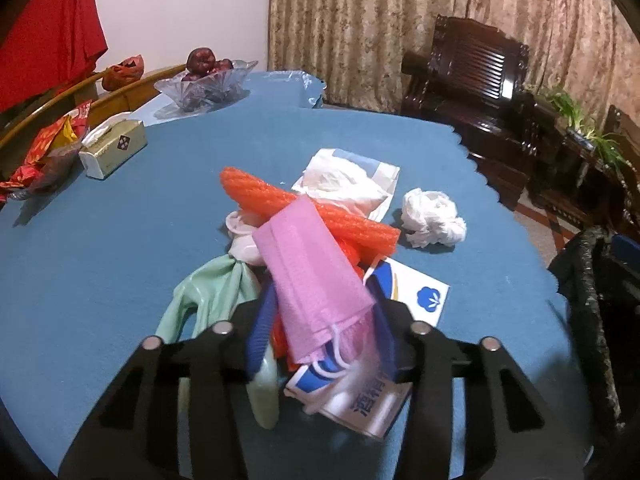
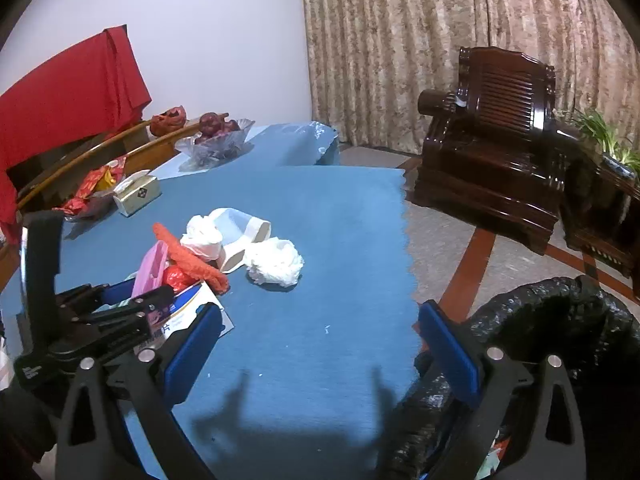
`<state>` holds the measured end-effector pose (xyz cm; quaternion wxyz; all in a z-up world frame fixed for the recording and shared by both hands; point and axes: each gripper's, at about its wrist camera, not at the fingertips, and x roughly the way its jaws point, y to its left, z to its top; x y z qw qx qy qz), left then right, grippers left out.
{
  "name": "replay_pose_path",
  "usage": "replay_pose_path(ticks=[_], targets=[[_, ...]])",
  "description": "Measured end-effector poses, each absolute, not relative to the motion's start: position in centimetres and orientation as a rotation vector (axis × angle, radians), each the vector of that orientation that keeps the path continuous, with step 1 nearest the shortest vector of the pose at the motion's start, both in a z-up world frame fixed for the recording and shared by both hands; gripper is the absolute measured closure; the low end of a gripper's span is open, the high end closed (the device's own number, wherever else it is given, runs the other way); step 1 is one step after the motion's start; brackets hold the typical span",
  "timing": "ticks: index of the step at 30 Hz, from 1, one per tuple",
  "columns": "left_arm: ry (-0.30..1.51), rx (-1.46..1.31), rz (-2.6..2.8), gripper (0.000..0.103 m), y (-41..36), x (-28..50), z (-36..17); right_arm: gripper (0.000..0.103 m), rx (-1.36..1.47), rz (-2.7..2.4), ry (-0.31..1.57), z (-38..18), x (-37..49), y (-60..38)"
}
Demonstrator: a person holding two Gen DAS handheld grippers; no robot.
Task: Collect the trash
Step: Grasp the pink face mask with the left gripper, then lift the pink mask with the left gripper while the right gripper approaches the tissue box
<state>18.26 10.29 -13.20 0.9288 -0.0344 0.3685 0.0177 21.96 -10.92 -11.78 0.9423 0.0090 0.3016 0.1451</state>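
Note:
A heap of trash lies mid-table on the blue cloth [image 1: 120, 248]. It holds an orange foam net [image 1: 280, 196], a green plastic bag [image 1: 212, 296], a white paper bag [image 1: 352, 184], a blue-and-white packet [image 1: 420, 292] and a crumpled white tissue [image 1: 432, 220]. My left gripper [image 1: 322, 296] is shut on a pink face mask [image 1: 312, 264] on top of the heap. From the right wrist view the mask [image 2: 154, 264] sticks up out of that gripper [image 2: 148, 300]. My right gripper [image 2: 320, 344] stands open over the table's edge, with nothing between its fingers, beside a black trash bag [image 2: 560, 320].
A tissue box [image 1: 116, 148], red snack wrappers [image 1: 44, 156] and a glass fruit bowl [image 1: 204, 84] stand along the far left. The table's scalloped edge [image 2: 408, 240] runs down the right. Beyond it stands a dark wooden armchair [image 2: 492, 160] on tiled floor.

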Motion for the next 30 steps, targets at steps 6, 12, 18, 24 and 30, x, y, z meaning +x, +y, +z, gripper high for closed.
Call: replay_pose_path(ticks=[6,12,18,24,30], targets=[[0.741,-0.112,0.008,0.083,11.2,16.9,-12.1,0.006,0.020,0.310,0.630,-12.3,22.1,-9.7],[0.703,-0.141,0.001,0.087,12.4,15.0,-10.3,0.006,0.035,0.323,0.644,-13.0,21.9,-8.2],[0.694,-0.129,0.035,0.087,14.6,13.4,-9.7,0.006,0.041,0.349,0.661,-13.8,21.7,-5.5],[0.716,-0.140,0.085,0.087,17.8,12.2,-11.1,0.006,0.030,0.388,0.689,-14.9,21.5,-1.6],[0.721,-0.161,0.106,0.087,19.7,12.0,-11.6,0.006,0.000,0.393,0.717,-15.7,21.5,2.1]])
